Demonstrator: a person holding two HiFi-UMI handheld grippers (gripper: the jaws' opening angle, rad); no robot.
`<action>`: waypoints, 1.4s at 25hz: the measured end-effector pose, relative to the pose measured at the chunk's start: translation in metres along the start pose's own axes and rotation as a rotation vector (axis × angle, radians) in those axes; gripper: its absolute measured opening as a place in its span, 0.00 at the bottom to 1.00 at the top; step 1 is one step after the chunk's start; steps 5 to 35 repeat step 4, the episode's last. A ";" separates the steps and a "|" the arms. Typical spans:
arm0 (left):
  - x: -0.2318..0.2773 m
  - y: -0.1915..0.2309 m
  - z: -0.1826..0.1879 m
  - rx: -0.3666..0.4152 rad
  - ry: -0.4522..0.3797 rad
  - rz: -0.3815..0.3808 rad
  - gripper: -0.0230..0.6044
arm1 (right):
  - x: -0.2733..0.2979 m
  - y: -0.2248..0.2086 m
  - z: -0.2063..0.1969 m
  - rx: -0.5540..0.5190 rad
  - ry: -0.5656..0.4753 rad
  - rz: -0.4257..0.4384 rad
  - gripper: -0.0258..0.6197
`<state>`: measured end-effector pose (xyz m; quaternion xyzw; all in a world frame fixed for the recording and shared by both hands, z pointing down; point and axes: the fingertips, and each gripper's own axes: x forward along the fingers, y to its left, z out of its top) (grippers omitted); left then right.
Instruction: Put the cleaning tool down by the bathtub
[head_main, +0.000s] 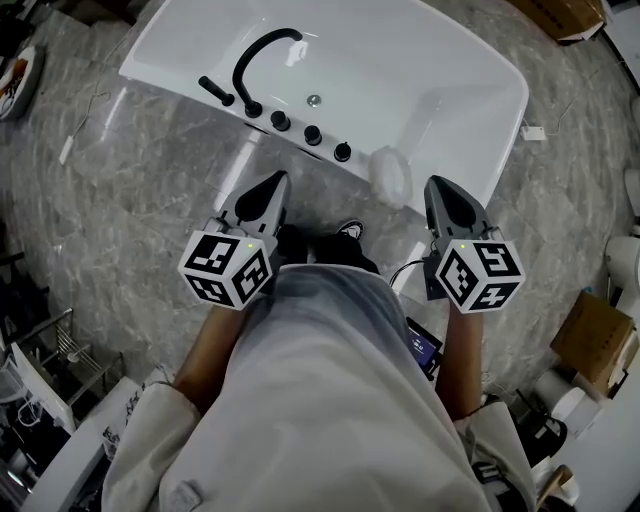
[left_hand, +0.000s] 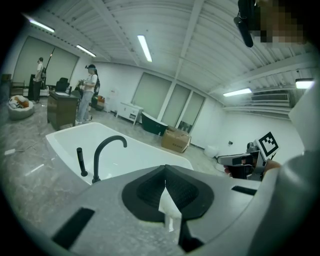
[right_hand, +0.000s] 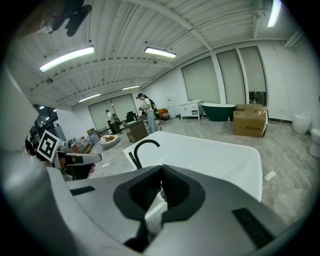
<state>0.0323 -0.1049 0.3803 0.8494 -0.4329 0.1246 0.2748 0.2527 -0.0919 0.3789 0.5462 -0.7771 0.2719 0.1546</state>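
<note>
Grey-veined marble floor (head_main: 130, 220) fills a wide, bright hall, with cardboard boxes (head_main: 600, 335) and clutter along its edges. On it, across the top of the head view, stands a white bathtub (head_main: 420, 70), its near rim running slantwise in front of the person (head_main: 320, 390), who is in a pale shirt and looks steeply down over their own chest and forearms.

The left gripper (head_main: 278, 182) and the right gripper (head_main: 437, 186) are held close to the body, well apart from each other, both aimed at the tub's near rim and short of it. Each carries its marker cube (head_main: 228, 268) at the rear. In the left gripper view the fingers (left_hand: 147, 189) meet at their tips with nothing clamped between them. In the right gripper view the fingers (right_hand: 180, 192) are likewise pressed fully together and empty.

A black arched faucet (head_main: 255, 50) rises from the near rim, a black hand shower (head_main: 215, 91) lies just left of it, and three black knobs (head_main: 312, 134) sit in a row to its right.

The cleaning tool (head_main: 390, 174), a pale roundish thing too blurred to make out in detail, rests on the tub's near rim just right of the last knob, ahead of the right gripper and not touching it.
</note>
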 end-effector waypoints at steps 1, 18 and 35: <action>0.001 0.001 0.000 0.001 0.003 0.001 0.04 | 0.001 0.001 0.000 -0.003 0.005 0.007 0.06; 0.005 0.003 0.002 0.003 0.011 0.004 0.04 | 0.006 0.002 -0.001 -0.015 0.024 0.014 0.06; 0.005 0.003 0.002 0.003 0.011 0.004 0.04 | 0.006 0.002 -0.001 -0.015 0.024 0.014 0.06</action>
